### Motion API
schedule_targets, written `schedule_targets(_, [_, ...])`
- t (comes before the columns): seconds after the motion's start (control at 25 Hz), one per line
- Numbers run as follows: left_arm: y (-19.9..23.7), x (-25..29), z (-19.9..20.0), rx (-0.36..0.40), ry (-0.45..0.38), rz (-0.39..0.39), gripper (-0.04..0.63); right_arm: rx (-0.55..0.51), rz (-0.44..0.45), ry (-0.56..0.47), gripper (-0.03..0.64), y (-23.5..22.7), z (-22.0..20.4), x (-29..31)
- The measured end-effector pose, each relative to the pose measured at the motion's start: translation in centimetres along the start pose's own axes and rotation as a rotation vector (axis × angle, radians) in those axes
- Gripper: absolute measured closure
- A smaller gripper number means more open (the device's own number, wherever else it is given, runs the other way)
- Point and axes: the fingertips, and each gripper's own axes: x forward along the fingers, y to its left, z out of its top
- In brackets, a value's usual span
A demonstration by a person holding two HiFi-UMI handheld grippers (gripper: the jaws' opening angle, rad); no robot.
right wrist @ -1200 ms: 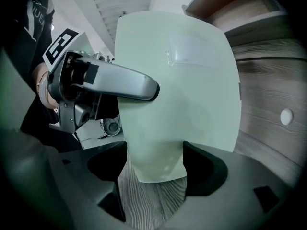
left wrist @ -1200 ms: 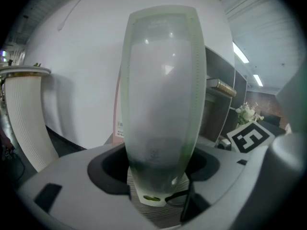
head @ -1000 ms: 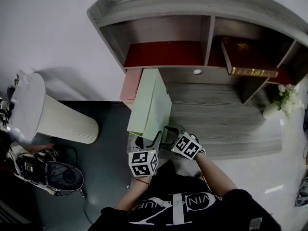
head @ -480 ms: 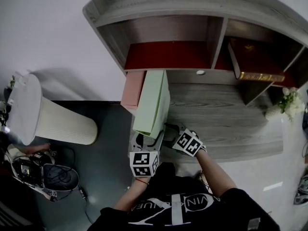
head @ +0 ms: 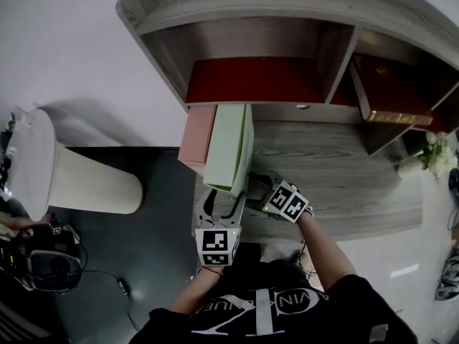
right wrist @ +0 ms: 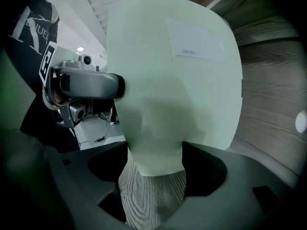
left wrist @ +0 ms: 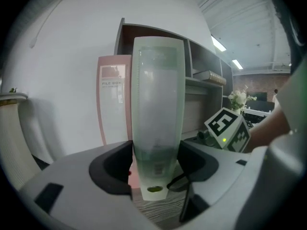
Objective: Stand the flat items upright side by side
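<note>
A pale green file box (head: 229, 149) stands on its narrow edge on the wooden desk (head: 337, 178), close beside an upright pink file box (head: 198, 138) on its left. My left gripper (head: 221, 203) holds the green box (left wrist: 157, 109) by its near spine. Its jaws have just been closing, and the pads press both sides of the box. The pink box (left wrist: 114, 99) shows just behind at the left. My right gripper (head: 252, 192) is shut on the green box's (right wrist: 172, 80) lower near edge from the right. The left gripper (right wrist: 86, 87) appears beyond the box.
A grey shelf unit with red-backed compartments (head: 251, 81) rises behind the desk. A dark red book with a gold edge (head: 391, 95) leans in its right compartment. White flowers (head: 434, 156) stand at the far right. A white ribbed cylinder (head: 72, 178) and black gear (head: 43, 264) are on the floor to the left.
The green box has swung from a slant, broad face showing, to nearly upright against the pink box. Both grippers moved with it, and the left one rolled.
</note>
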Motion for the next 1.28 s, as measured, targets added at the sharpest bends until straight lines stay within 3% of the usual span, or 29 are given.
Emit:
schedule_targets(0.4, [0.4, 1.2, 0.5, -0.004, -0.006, -0.014, 0.305, -0.007, 0.030, 0.014, 0.250, -1.7, 0.3, 0.3])
schedule_targets(0.72, [0.6, 1.4, 0.0, -0.027, 0.002, -0.026, 0.373, -0.004, 0.001, 0.026, 0.253, -4.0, 0.6, 0.3])
schedule_targets(1.0, [0.4, 1.5, -1.0, -0.036, 0.020, -0.066, 0.373, -0.006, 0.012, 0.036, 0.245, -4.4, 0.7, 0.3])
schedule_targets(1.28, [0.9, 1.7, -1.2, -0.062, 0.007, -0.092, 0.373, 0.078, -0.077, 0.018, 0.247, -4.3, 0.4, -0.2])
